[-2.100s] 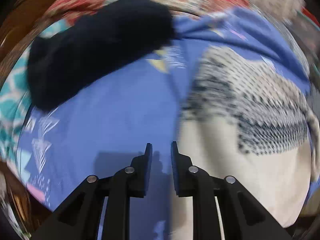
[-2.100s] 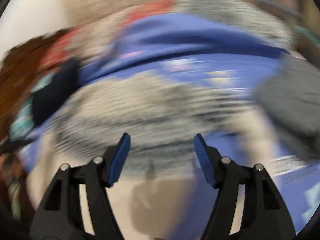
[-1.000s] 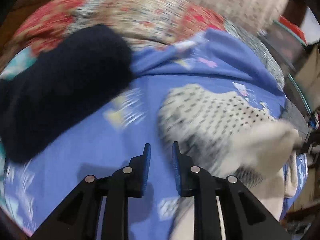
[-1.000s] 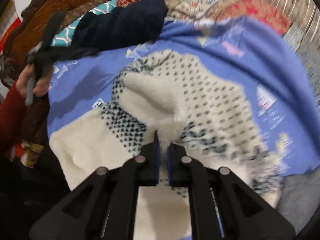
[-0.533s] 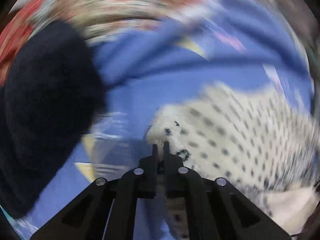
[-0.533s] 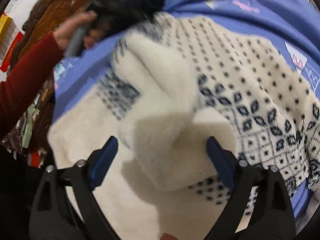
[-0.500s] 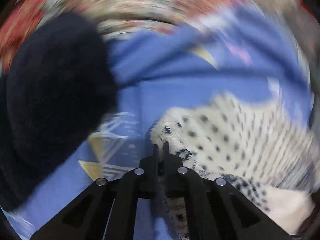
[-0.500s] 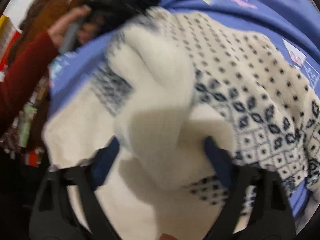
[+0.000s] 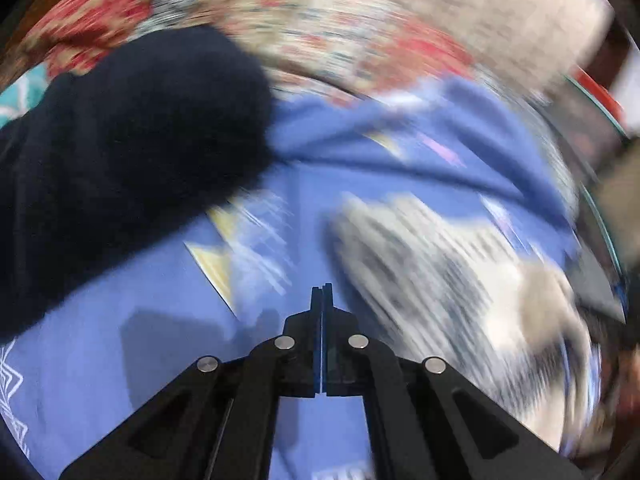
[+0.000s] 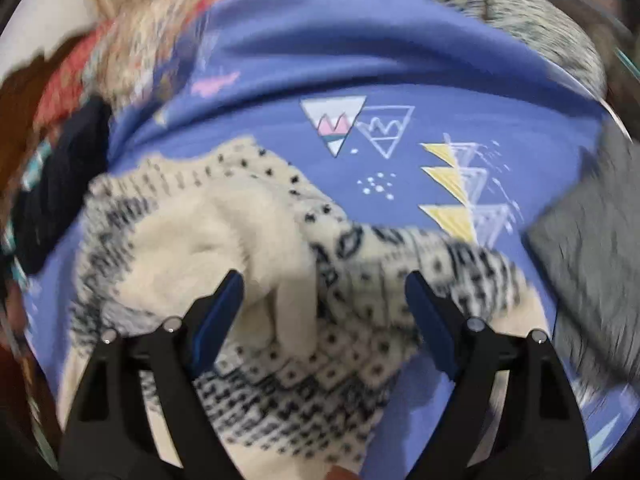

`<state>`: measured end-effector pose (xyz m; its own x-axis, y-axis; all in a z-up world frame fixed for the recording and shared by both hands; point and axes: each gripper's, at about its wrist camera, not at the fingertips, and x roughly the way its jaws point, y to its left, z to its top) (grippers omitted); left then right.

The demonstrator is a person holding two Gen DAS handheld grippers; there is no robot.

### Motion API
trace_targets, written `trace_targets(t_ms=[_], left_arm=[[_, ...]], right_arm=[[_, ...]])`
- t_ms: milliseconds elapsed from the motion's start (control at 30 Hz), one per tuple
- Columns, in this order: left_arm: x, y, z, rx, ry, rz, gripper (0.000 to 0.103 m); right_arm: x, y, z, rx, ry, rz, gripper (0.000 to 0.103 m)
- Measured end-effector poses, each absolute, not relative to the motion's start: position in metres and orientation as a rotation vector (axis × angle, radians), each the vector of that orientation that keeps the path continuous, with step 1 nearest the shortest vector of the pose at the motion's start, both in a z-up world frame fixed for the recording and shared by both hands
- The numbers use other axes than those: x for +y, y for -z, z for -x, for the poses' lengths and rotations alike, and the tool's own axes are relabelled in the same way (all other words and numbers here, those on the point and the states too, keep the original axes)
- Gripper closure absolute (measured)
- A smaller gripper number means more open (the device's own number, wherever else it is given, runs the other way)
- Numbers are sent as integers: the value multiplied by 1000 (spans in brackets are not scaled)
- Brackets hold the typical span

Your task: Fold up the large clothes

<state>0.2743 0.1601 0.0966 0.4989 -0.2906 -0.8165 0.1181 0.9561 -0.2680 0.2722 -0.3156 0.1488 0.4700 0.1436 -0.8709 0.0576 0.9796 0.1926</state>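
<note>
A cream knitted sweater with a dark dotted pattern (image 10: 256,248) lies crumpled on a blue bedsheet (image 10: 360,60) printed with triangles. My right gripper (image 10: 324,292) is open and hovers just above the sweater, with a cream fold between its blue pads (image 10: 220,308). In the left wrist view the sweater (image 9: 440,264) is blurred, to the right of my left gripper (image 9: 322,292). That gripper is shut with nothing between its jaws, over bare sheet (image 9: 160,320).
A dark navy garment (image 9: 120,152) lies at the left, also seen in the right wrist view (image 10: 56,184). A grey garment (image 10: 588,264) lies at the right. A red patterned quilt (image 9: 280,20) covers the far side of the bed.
My left gripper let go of the sweater's edge and now sits shut over bare sheet, left of it. My right gripper stays open and has shifted to the right over the sweater.
</note>
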Motion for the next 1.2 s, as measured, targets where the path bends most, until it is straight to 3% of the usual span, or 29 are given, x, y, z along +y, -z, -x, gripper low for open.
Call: trace_targets(t_ms=[100, 167, 267, 400, 433, 467, 567, 667, 733, 800, 833, 1100, 1200], left_arm=[[124, -94, -220, 1034, 372, 81, 78], [98, -84, -186, 1056, 452, -7, 78], [82, -66, -146, 1032, 435, -130, 78], [106, -39, -135, 1107, 333, -34, 78], [113, -34, -134, 1126, 336, 10, 78], [119, -33, -130, 1130, 344, 43, 78], [142, -42, -118, 1074, 317, 92, 80], [167, -42, -110, 1072, 264, 172, 80], [176, -51, -103, 1047, 282, 224, 80], [177, -61, -95, 1024, 313, 223, 80], [174, -66, -91, 1017, 332, 211, 80], [131, -34, -71, 1164, 344, -29, 77], [139, -25, -63, 1175, 320, -7, 81]], right_arm=[[-290, -163, -241, 1021, -225, -306, 25], [-251, -152, -234, 1097, -432, -430, 45], [-179, -125, -241, 1206, -582, -503, 52], [-103, -72, -285, 1322, -569, -537, 53], [-89, -60, -295, 1353, -551, -553, 56], [-72, -50, -310, 1368, -554, -613, 67], [-22, -74, -344, 1223, -750, -768, 69], [33, -87, -357, 1232, -843, -552, 69], [46, -82, -355, 1297, -777, -432, 69], [39, -86, -344, 1271, -766, -418, 43], [29, -91, -333, 1246, -754, -411, 24], [-112, -123, -241, 1053, -580, -277, 24], [-194, -132, -235, 978, -376, -343, 24]])
